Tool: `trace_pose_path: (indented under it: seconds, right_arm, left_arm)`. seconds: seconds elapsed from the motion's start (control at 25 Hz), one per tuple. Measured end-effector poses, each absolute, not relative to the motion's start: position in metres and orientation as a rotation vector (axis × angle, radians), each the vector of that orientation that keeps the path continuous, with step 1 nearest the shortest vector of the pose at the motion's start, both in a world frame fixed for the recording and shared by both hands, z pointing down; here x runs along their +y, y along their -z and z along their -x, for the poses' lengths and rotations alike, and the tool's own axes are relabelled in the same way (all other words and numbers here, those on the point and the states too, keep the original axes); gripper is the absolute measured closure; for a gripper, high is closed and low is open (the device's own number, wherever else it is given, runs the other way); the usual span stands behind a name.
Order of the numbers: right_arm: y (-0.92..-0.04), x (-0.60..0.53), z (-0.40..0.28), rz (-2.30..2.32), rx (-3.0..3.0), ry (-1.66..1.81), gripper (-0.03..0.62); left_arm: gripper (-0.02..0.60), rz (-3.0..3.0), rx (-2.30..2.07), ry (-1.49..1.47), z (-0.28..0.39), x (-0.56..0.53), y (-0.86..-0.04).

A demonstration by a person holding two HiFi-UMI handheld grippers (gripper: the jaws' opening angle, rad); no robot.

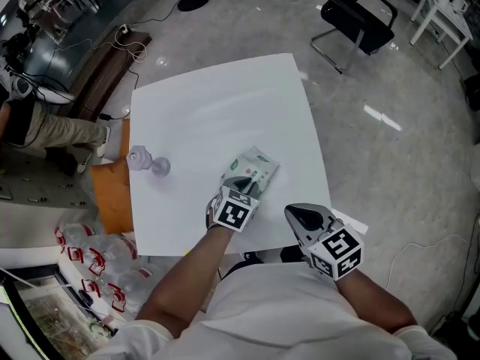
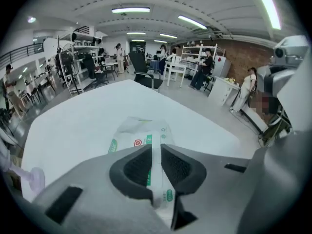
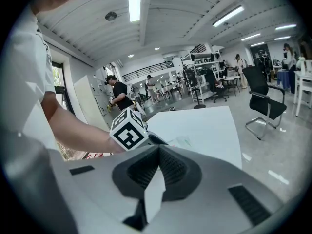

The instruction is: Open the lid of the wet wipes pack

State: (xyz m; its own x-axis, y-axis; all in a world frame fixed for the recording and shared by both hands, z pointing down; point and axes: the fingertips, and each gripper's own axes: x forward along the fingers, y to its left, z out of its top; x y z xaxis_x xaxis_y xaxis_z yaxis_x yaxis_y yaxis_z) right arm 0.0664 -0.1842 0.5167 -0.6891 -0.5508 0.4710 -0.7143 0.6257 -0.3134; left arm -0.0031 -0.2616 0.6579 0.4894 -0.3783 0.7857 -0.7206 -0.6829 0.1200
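Note:
The wet wipes pack (image 1: 255,168), white with green print, lies flat near the front of the white table (image 1: 210,103). My left gripper (image 1: 241,183) comes down on the pack's near end. In the left gripper view the jaws (image 2: 156,149) stand close together, with a thin white flap of the pack (image 2: 139,135) pinched between the pads. My right gripper (image 1: 295,213) hovers at the table's front edge, to the right of the pack and apart from it. Its jaws (image 3: 158,148) are shut with nothing between them.
A small lilac plastic object (image 1: 148,161) lies on the table's left side, also seen in the left gripper view (image 2: 30,177). An orange box (image 1: 111,193) and plastic bags (image 1: 90,265) sit beside the table's left edge. A black office chair (image 1: 356,10) stands beyond the far right corner.

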Motion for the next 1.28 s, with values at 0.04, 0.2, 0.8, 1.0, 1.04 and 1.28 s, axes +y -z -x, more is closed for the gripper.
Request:
trace_pose_path:
  seconds: [0.04,0.2,0.8,1.0,1.04,1.28]
  right_arm:
    - [-0.517,-0.184,-0.066,-1.016,-2.522,-0.694,0.588]
    - [-0.515,-0.186,-0.064,-1.016,-2.524,-0.688,0.588]
    - [-0.509,-0.188,-0.054,-1.02,-2.536,-0.655,0.588]
    - [-0.506,-0.187,-0.052,-1.023,-2.535,-0.651,0.588]
    - [-0.506,-0.186,-0.053,-1.023,-2.532,-0.652,0.588]
    - [-0.511,-0.189,-0.054,-1.031,-2.514,-0.66,0.588]
  left_arm:
    - [0.528,-2.29,-0.908,-1.032,0.004,-0.262,-0.657]
    - [0.535,-2.295,-0.915,-0.999,0.008,-0.268,-0.651]
    - [0.561,-2.322,-1.092,-0.942,0.048,-0.301,-0.617]
    - [0.557,-2.3,-1.154,-0.97,0.069,-0.313,-0.62]
    - [0.552,-2.295,-1.16,-0.984,0.072,-0.316,-0.623]
    - [0.535,-2.263,-1.157,-1.025,0.087,-0.333,-0.647]
